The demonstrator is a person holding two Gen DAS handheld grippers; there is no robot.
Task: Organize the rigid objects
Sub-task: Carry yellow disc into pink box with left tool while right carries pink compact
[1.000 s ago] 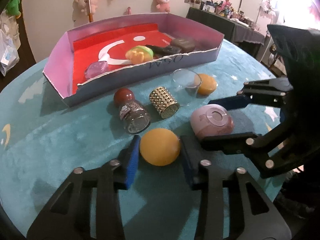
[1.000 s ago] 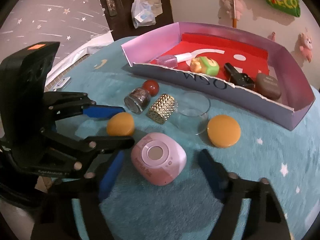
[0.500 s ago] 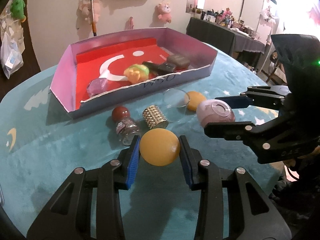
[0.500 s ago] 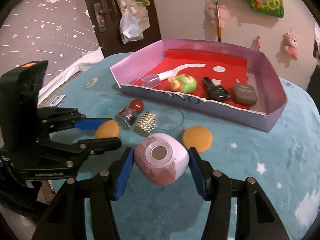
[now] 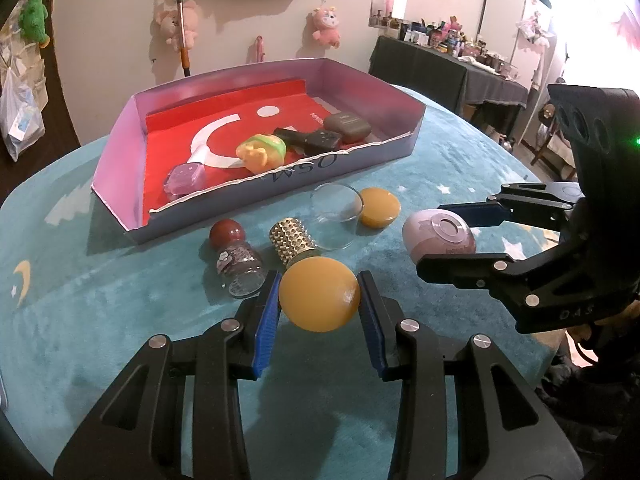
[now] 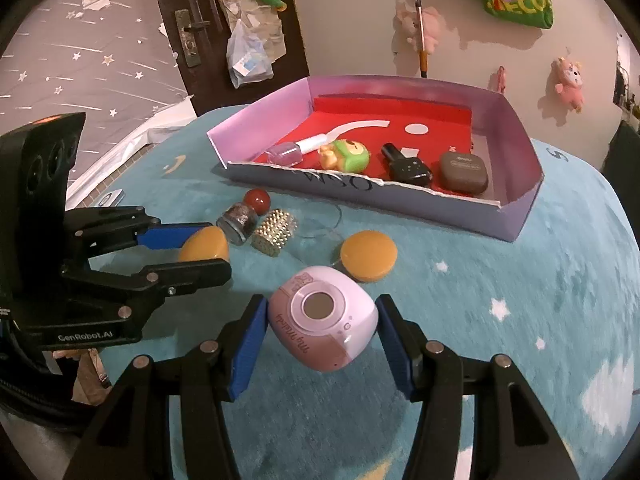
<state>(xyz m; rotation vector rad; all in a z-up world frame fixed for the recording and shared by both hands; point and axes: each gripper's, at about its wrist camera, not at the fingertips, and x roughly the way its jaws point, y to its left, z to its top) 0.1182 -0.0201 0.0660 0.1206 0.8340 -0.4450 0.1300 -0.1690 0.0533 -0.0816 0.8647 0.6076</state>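
At lower centre of each wrist view, a smooth yellow-orange rounded disc is clamped by the left gripper, and a rigid pink rounded camera-like case by the right gripper; both are likely light and slippery, best held across flat sides.

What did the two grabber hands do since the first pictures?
The left gripper closed on the round yellow-orange disc and lifted it off the teal star-patterned tablecloth. The right gripper closed on the pink rounded camera-like gadget and raised it too. The purple cardboard box, clear glass cup, gold studded cylinder and other yellow disc stayed put.
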